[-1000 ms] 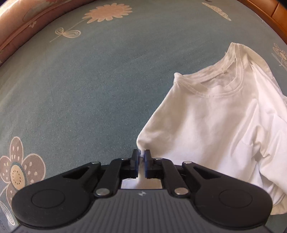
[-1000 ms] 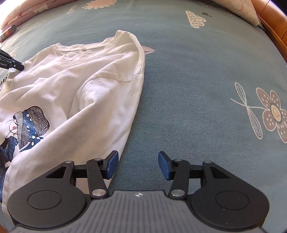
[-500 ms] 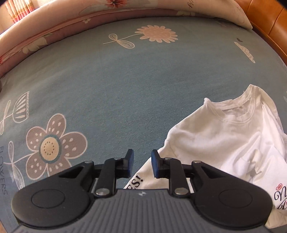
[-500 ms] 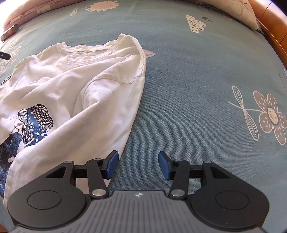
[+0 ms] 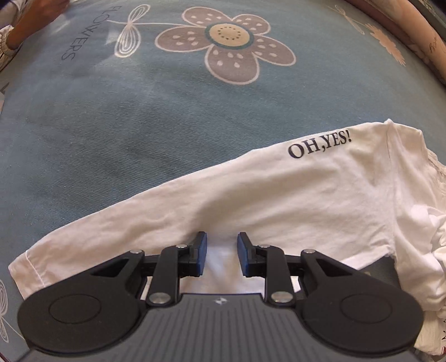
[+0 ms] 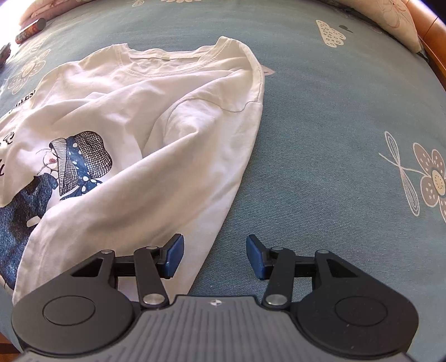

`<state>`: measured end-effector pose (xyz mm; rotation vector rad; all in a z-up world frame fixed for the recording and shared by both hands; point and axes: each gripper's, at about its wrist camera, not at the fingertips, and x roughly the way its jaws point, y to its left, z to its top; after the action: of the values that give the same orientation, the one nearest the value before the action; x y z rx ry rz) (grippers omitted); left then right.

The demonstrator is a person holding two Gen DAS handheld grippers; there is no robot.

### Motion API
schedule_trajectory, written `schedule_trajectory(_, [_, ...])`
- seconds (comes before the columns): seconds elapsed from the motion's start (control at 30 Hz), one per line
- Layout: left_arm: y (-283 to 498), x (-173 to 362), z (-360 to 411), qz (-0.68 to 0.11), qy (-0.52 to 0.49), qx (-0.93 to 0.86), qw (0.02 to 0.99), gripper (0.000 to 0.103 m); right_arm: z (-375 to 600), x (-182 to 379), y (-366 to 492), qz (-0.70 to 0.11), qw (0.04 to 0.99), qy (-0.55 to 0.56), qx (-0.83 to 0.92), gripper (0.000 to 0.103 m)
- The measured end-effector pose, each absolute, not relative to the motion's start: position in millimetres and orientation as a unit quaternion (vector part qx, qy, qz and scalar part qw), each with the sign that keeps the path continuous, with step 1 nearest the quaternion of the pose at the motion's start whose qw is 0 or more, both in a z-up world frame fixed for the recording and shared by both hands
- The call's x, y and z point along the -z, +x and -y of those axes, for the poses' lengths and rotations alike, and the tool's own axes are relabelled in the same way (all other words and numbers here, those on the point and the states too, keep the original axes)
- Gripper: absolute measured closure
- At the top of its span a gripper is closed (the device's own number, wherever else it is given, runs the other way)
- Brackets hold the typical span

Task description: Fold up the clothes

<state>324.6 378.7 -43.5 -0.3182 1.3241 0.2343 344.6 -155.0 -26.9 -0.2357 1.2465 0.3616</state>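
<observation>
A white long-sleeved shirt (image 6: 133, 111) with a blue printed figure lies crumpled on the blue flowered bedsheet (image 6: 334, 125), collar at the far side. In the left wrist view its sleeve (image 5: 251, 200), printed "OH,YES!", lies stretched out flat to the left. My left gripper (image 5: 221, 254) hovers over that sleeve. Its jaws are opening, with only the flat cloth beneath them and nothing pinched. My right gripper (image 6: 214, 256) stands open over the shirt's right edge, its left finger above cloth and its right finger above bare sheet.
A person's hand (image 5: 30, 19) rests on the sheet at the far left. A dark tube (image 6: 30, 29) lies at the back left. A pillow (image 6: 390, 16) and the wooden bed frame (image 6: 434, 36) bound the far right. Bare sheet spreads right of the shirt.
My left gripper let go of the sleeve end, opened, swung round and now sits over the laid-out sleeve. The right gripper shifted slightly and stays open.
</observation>
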Motion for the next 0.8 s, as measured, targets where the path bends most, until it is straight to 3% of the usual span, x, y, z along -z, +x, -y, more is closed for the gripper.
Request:
schedule_trajectory(0.17, [320, 33, -409, -0.620, -0.088, -0.165, 0.762, 0.076, 148, 24, 345, -0.575, 0.791, -0.121, -0.170, 0.049])
schedule_trajectory(0.33, [296, 18, -414, -0.609, -0.155, -0.134, 0.767, 0.075, 145, 23, 349, -0.571, 0.795, -0.114, -0.167, 0.049])
schedule_trajectory(0.47, [274, 43, -411, -0.638, -0.208, -0.129, 0.730, 0.073, 141, 25, 348, -0.574, 0.794, -0.115, -0.164, 0.049])
schedule_trajectory(0.73, [265, 43, -450, -0.621, -0.170, -0.217, 0.734, 0.070, 146, 22, 352, -0.571, 0.796, -0.125, -0.156, 0.049])
schedule_trajectory(0.8, [265, 35, -457, -0.616, -0.173, -0.234, 0.732, 0.075, 148, 21, 353, -0.571, 0.798, -0.121, -0.153, 0.049])
